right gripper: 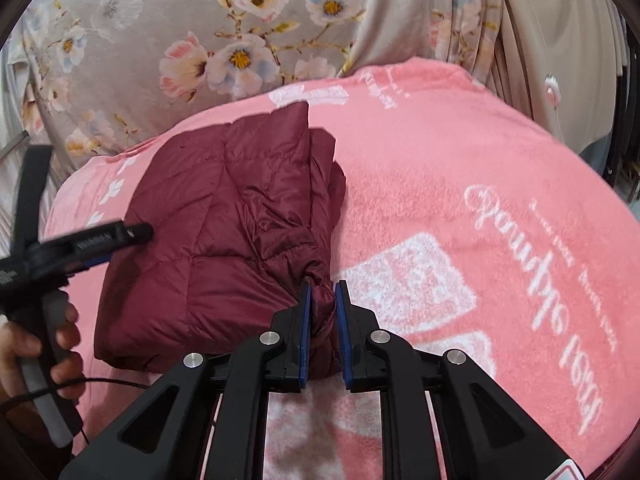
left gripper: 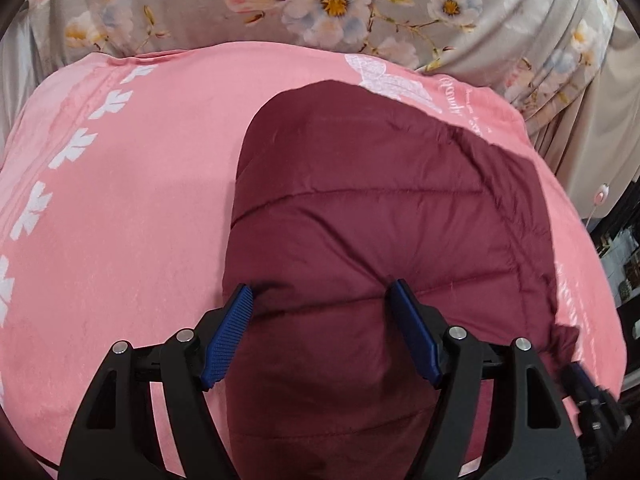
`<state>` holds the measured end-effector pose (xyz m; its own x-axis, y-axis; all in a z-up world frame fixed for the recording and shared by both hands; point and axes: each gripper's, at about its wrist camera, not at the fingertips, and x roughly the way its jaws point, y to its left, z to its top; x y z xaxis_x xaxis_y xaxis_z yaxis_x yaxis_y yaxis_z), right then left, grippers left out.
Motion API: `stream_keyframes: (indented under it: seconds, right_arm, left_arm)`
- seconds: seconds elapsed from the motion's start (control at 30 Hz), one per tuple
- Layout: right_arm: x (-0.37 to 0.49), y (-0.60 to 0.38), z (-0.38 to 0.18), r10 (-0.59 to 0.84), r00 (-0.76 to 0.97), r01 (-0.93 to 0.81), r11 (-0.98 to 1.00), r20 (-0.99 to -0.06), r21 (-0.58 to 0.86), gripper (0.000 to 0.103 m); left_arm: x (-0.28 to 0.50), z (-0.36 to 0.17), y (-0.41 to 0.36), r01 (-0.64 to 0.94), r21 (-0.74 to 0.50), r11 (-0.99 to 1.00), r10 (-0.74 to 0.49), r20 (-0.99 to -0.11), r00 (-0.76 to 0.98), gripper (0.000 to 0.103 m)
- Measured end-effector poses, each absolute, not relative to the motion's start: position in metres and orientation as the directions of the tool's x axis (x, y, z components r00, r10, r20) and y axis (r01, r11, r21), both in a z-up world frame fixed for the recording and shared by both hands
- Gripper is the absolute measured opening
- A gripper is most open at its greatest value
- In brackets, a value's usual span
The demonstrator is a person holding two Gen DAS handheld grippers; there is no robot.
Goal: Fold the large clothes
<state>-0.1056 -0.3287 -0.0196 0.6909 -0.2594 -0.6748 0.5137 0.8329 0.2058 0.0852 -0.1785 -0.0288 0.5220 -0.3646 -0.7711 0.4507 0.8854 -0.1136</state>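
Observation:
A maroon quilted puffer jacket [left gripper: 360,208] lies folded on a pink blanket [left gripper: 132,184]. My left gripper [left gripper: 324,296] is open, its blue-padded fingers straddling the jacket's near edge from above. In the right wrist view the jacket [right gripper: 216,216] lies left of centre on the pink blanket [right gripper: 460,160]. My right gripper [right gripper: 322,292] is shut on a bunched cuff or sleeve end of the jacket at its near right corner. The left gripper [right gripper: 100,236] shows there at the left, held by a hand over the jacket's left side.
A grey floral sheet [left gripper: 320,4] lies beyond the blanket and also shows in the right wrist view [right gripper: 200,40]. Dark furniture [left gripper: 624,264] stands at the right edge. A black cable [right gripper: 80,384] trails from the left gripper's handle.

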Motion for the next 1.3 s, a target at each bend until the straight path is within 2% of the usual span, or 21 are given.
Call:
stream_keyframes:
  seconds: [0.1, 0.17, 0.23, 0.3, 0.4, 0.5, 0.8, 1.3]
  right_arm:
    - [-0.111, -0.326, -0.005, -0.276, 0.716, 0.509, 0.835, -0.642, 0.21, 0.015]
    - [-0.105, -0.333, 0.002, -0.274, 0.729, 0.506, 0.833, -0.628, 0.223, 0.022]
    - [-0.092, -0.339, 0.003, -0.263, 0.733, 0.499, 0.835, -0.627, 0.233, 0.034]
    - [-0.08, -0.344, -0.005, -0.234, 0.723, 0.489, 0.838, -0.65, 0.242, 0.035]
    - [-0.072, -0.346, -0.025, -0.209, 0.7, 0.497, 0.829, -0.683, 0.256, 0.004]
    - [-0.087, -0.336, -0.026, -0.247, 0.71, 0.503, 0.833, -0.66, 0.229, 0.003]
    - [-0.085, -0.33, -0.06, -0.26, 0.627, 0.531, 0.832, -0.734, 0.159, 0.003]
    - [-0.075, -0.315, -0.078, -0.334, 0.578, 0.535, 0.844, -0.744, 0.038, 0.004]
  left_arm:
    - [0.084, -0.032, -0.177, 0.443, -0.101, 0.891, -0.351, -0.773, 0.529, 0.07]
    - [0.082, -0.033, -0.177, 0.439, -0.095, 0.894, -0.344, -0.774, 0.532, 0.07]
    - [0.081, -0.033, -0.177, 0.435, -0.087, 0.896, -0.336, -0.774, 0.537, 0.07]
    - [0.08, -0.032, -0.177, 0.432, -0.082, 0.898, -0.331, -0.775, 0.539, 0.07]
    - [0.079, -0.028, -0.174, 0.429, -0.093, 0.899, -0.335, -0.777, 0.533, 0.069]
    - [0.079, -0.022, -0.171, 0.424, -0.093, 0.901, -0.335, -0.77, 0.544, 0.069]
    - [0.071, -0.036, -0.182, 0.437, -0.051, 0.898, -0.315, -0.768, 0.558, 0.071]
    - [0.069, -0.049, -0.188, 0.439, -0.015, 0.898, -0.291, -0.768, 0.571, 0.071]
